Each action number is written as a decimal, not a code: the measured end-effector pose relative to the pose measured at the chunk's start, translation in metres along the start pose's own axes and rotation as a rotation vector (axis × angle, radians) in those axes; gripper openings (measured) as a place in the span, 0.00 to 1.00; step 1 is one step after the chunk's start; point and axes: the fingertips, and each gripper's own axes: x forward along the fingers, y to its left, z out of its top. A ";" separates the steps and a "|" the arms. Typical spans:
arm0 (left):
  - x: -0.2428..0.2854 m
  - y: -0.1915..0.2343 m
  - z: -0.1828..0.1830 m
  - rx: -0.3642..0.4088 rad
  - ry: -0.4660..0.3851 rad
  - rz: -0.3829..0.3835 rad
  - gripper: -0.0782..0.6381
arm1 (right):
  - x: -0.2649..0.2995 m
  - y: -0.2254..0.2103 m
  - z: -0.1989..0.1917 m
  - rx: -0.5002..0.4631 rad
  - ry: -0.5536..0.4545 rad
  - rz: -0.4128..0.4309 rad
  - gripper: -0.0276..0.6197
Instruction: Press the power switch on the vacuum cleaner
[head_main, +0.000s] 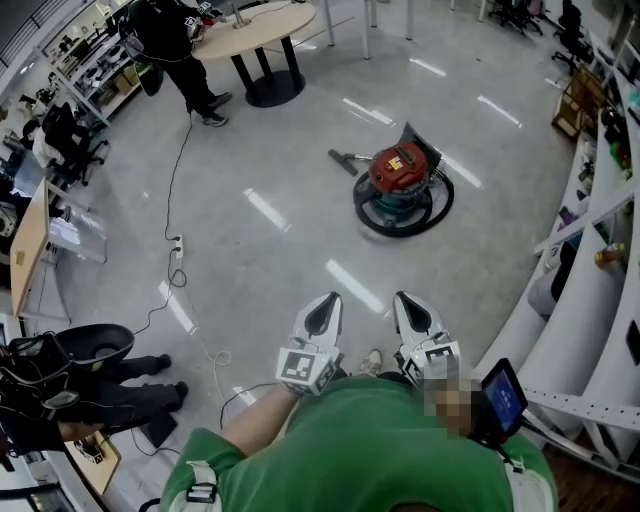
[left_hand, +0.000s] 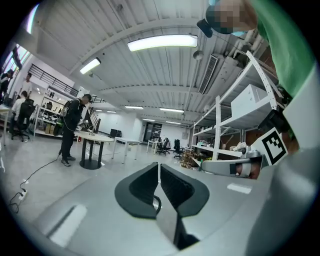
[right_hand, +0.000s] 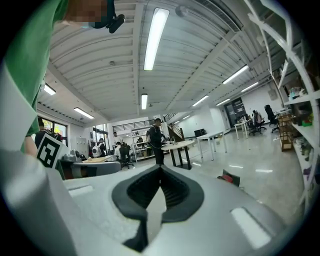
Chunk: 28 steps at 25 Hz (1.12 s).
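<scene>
The vacuum cleaner (head_main: 400, 182) is seen on the floor (head_main: 260, 250) at one o'clock, well apart from the left gripper (head_main: 326, 304) and right gripper (head_main: 405, 303), whose jaws are pressed together, empty.

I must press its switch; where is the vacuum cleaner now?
In the head view, the vacuum cleaner sits on the floor ahead, right of centre, near the shelves.

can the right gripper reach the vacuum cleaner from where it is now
Probably not: the right gripper is held near the person's chest, and the vacuum cleaner stands well off across the floor, with nothing between them.
</scene>
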 end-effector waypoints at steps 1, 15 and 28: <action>0.005 -0.002 -0.001 0.005 -0.003 -0.001 0.12 | 0.001 -0.006 0.000 0.003 0.001 0.000 0.05; 0.068 0.036 0.012 -0.001 -0.009 0.027 0.10 | 0.056 -0.051 0.008 0.011 0.025 -0.021 0.05; 0.148 0.126 0.048 0.000 -0.009 -0.001 0.10 | 0.164 -0.077 0.027 -0.019 0.049 -0.102 0.05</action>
